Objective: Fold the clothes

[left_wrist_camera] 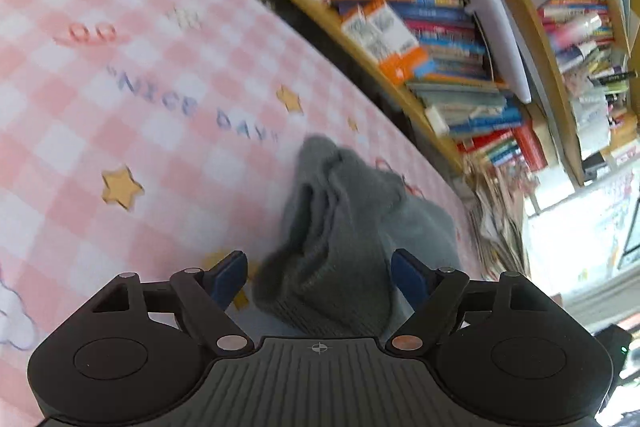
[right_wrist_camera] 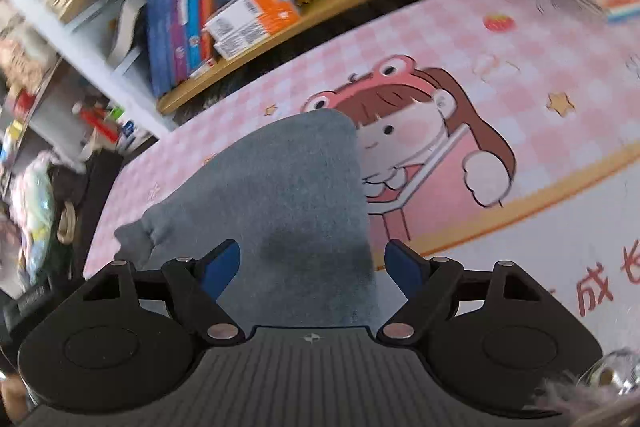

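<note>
While both tongs gape empty, the grey garment (left_wrist_camera: 340, 247) lies between the left tongs (left_wrist_camera: 318, 279), stretching toward the table's (left_wrist_camera: 120, 87) far edge; right tongs (right_wrist_camera: 312, 271) likewise straddle it.

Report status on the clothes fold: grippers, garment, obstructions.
Left gripper open, bunched grey garment between its fingers. Right gripper open over the garment's flat part. Garment on the pink checked mat. Nothing in the way.
</note>
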{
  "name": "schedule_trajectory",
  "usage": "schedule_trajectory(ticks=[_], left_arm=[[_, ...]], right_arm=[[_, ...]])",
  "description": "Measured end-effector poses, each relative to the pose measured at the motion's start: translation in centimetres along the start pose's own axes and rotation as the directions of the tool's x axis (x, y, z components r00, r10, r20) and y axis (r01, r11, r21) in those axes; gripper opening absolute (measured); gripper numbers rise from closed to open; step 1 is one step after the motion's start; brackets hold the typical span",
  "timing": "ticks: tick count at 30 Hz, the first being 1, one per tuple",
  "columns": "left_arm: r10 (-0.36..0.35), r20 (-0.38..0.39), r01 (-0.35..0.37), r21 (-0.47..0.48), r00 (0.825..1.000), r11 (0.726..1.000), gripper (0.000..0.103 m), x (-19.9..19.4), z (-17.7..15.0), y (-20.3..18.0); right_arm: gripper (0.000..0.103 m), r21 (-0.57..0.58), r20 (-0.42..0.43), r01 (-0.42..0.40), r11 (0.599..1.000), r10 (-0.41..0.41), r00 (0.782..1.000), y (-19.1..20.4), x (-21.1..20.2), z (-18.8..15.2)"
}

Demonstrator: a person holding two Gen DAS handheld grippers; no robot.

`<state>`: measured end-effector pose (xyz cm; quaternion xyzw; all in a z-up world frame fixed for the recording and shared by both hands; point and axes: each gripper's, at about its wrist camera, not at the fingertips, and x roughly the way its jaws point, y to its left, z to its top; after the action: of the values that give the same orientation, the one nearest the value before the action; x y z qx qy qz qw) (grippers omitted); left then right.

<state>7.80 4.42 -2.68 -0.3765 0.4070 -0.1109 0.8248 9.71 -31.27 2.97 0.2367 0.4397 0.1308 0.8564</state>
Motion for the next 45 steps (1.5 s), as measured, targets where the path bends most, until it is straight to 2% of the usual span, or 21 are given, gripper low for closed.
schedule_trajectory(ticks=[6, 11, 16, 17, 18, 19, 21, 23, 26, 28, 30, 36, 38, 42, 45], left_arm=[[-0.019, -0.063, 0.016, -0.051, 0.998, 0.999, 0.083, 2.0, -0.4, 0.2], [-0.041, -0.082, 0.038, -0.037, 0.996, 0.999, 0.083, 3.1, -0.3, -0.2], [-0.047, -0.1, 0.046, -0.017, 0.994, 0.999, 0.08, 3.6, -0.3, -0.6], [-0.046, -0.104, 0.045, -0.016, 0.994, 0.999, 0.076, 3.6, -0.3, -0.6], [-0.04, -0.106, 0.038, -0.015, 0.994, 0.999, 0.065, 3.6, -0.3, -0.6], [-0.032, -0.109, 0.03, -0.012, 0.994, 0.999, 0.059, 3.6, -0.3, -0.6], [-0.025, -0.095, 0.025, 0.001, 0.995, 1.0, 0.053, 2.9, 0.0, -0.9], [-0.02, -0.083, 0.021, 0.014, 0.996, 1.0, 0.053, 2.1, 0.2, -1.1], [-0.025, -0.102, 0.027, 0.014, 0.994, 1.0, 0.053, 1.3, 0.3, -0.8], [-0.003, -0.117, 0.005, 0.017, 0.993, 1.0, 0.054, 1.4, -0.2, -0.6], [0.007, -0.119, -0.005, 0.017, 0.993, 1.0, 0.057, 1.6, -0.3, -0.5], [0.011, -0.126, -0.011, 0.003, 0.992, 1.0, 0.062, 2.3, -0.3, -0.1], [0.007, -0.128, -0.008, -0.007, 0.992, 1.0, 0.063, 2.5, -0.5, 0.0], [0.016, -0.118, -0.014, 0.015, 0.993, 1.0, 0.056, 2.5, -0.6, -0.4], [0.007, -0.091, -0.003, 0.046, 0.996, 0.999, 0.052, 1.9, -0.8, -1.1]], right_arm=[[0.079, 0.042, -0.05, -0.003, 0.999, 0.005, 0.999, -0.7, 1.5, 0.2], [0.076, 0.045, -0.08, -0.027, 0.999, 0.031, 0.996, -0.7, 2.6, 0.3], [0.063, 0.007, -0.082, -0.028, 1.0, 0.028, 0.996, 0.1, 2.8, 0.3], [0.058, -0.009, -0.079, -0.024, 1.0, 0.024, 0.997, 0.3, 2.7, 0.2], [0.051, -0.025, -0.076, -0.021, 0.999, 0.019, 0.997, 0.6, 2.6, 0.2], [0.047, -0.054, -0.071, -0.02, 0.998, 0.016, 0.997, 1.0, 2.4, 0.1], [0.035, -0.128, -0.077, -0.034, 0.991, 0.024, 0.997, 2.1, 1.9, 0.0], [0.032, -0.173, -0.1, -0.066, 0.983, 0.049, 0.994, 2.7, 1.5, 0.0], [0.032, -0.161, -0.132, -0.087, 0.983, 0.066, 0.989, 2.6, 1.6, -0.2], [0.037, -0.144, -0.149, -0.086, 0.986, 0.064, 0.987, 2.4, 1.9, -0.3], [0.048, -0.13, -0.159, -0.071, 0.989, 0.049, 0.986, 2.1, 2.3, -0.3], [0.058, -0.069, -0.179, -0.084, 0.994, 0.07, 0.981, 1.1, 3.1, -0.3], [0.058, -0.045, -0.186, -0.097, 0.994, 0.087, 0.979, 0.9, 3.4, -0.4], [0.04, -0.051, -0.181, -0.126, 0.991, 0.115, 0.977, 1.2, 3.5, -0.5], [0.034, -0.095, -0.152, -0.132, 0.987, 0.117, 0.982, 1.9, 2.6, -0.7]])
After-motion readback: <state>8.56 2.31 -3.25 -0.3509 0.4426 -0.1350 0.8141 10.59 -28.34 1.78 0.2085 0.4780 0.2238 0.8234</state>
